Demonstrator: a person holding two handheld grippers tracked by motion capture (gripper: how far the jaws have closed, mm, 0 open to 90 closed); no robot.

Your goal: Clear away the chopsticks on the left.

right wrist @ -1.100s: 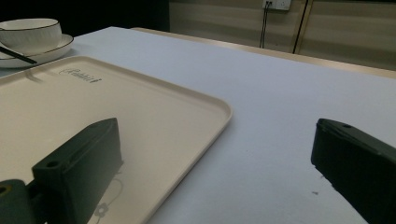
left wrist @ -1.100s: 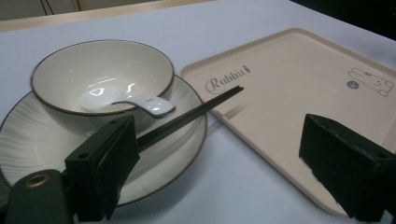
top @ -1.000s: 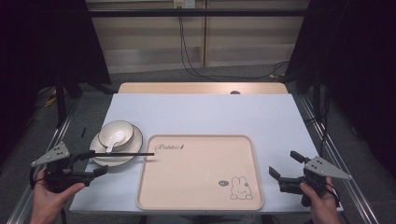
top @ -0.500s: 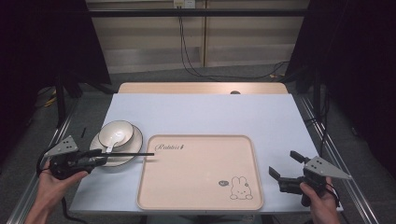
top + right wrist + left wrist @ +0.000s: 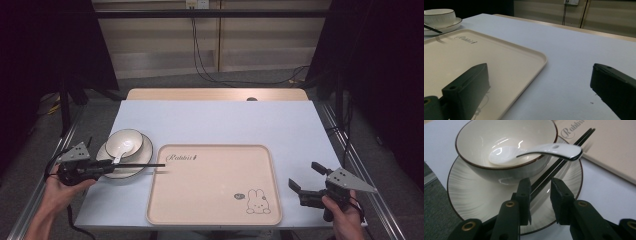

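Note:
A white bowl [image 5: 125, 140] with a dark rim stands on a white plate [image 5: 136, 169] at the table's left, and a white spoon [image 5: 119, 152] rests in it. Black chopsticks [image 5: 145, 165] lie across the plate, their tips pointing at the beige tray [image 5: 215, 190]. My left gripper [image 5: 107, 167] is low over the plate's near edge. In the left gripper view its jaws have just been closing, with the chopsticks [image 5: 550, 173] between the left gripper [image 5: 540, 183] pads and a gap still showing at one pad. My right gripper [image 5: 306, 176] stands open and empty beside the tray's right edge.
The tray [image 5: 486, 57] bears a small rabbit drawing [image 5: 257, 202] near its front right corner. In the right gripper view the bowl [image 5: 439, 16] and plate [image 5: 451, 26] are far off at the upper left. The pale table [image 5: 215, 120] has metal rails along both sides.
My left gripper has moved right and slightly down onto the plate's edge, and its jaws have narrowed around the chopsticks' near end. The right gripper has kept still.

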